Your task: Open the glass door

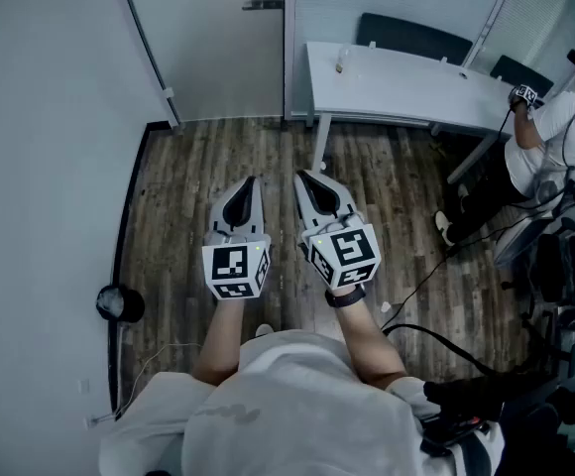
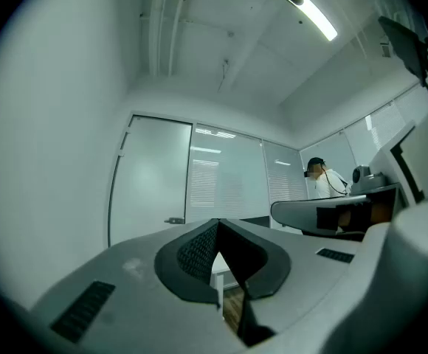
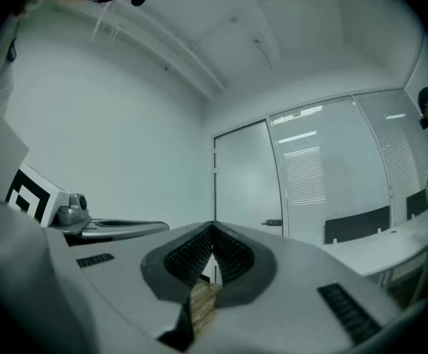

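Both pairs of jaws are pressed together with nothing between them. The left gripper point(image 1: 251, 182) and the right gripper point(image 1: 303, 178) are held side by side above the wooden floor point(image 1: 218, 157). The glass door point(image 1: 208, 48) stands closed well ahead of them, with its handle point(image 1: 263, 5) near its right edge. A white table point(image 1: 397, 82) and a person point(image 1: 555, 137) are further right.

The door point(image 1: 218, 58) is cut off by the head view's top edge, only its lower part and handle point(image 1: 263, 4) showing. A pale thing point(image 1: 341, 62) on the bench point(image 1: 406, 87) (near its left end) is too small to tell. The person point(image 1: 550, 137) at right runs off the edge.
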`<state>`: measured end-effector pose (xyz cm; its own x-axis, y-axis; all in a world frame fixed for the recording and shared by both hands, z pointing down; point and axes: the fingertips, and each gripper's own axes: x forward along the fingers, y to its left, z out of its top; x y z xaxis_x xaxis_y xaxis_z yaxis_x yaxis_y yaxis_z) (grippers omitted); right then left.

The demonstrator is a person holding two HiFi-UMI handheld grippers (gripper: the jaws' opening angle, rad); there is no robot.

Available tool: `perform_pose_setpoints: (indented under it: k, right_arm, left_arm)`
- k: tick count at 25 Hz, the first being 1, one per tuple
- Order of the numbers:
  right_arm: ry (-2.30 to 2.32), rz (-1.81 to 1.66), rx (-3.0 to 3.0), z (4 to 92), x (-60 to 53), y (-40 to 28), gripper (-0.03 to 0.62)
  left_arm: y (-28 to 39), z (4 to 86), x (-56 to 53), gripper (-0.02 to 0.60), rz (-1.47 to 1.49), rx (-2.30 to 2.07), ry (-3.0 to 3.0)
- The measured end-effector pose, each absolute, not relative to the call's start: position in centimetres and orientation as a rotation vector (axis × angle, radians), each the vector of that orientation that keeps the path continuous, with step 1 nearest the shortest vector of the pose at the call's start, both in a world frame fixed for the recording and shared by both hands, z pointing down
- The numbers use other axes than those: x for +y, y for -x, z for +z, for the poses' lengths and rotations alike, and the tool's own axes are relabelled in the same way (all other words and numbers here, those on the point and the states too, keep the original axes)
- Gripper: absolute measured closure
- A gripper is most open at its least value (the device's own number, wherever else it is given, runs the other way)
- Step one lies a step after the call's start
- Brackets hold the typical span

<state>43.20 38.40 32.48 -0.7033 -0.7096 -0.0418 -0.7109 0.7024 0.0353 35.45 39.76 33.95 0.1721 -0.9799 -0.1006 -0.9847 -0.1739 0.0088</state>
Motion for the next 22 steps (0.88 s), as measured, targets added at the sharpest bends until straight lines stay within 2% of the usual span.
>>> perform_pose_setpoints:
  k: [11,22]
  right_arm:
    - [1.17,0.08,2.863,32.1,39.3,-42.6,0.594]
    - [1.09,0.092,2.839,31.7,42.5,-45.7,0.594]
  left_arm:
    - [-34.8,33.6,40.5,0.58,0.142,1.997,2.344]
    - [-37.4,33.6,43.1,0.58,0.173,2.019,2.354]
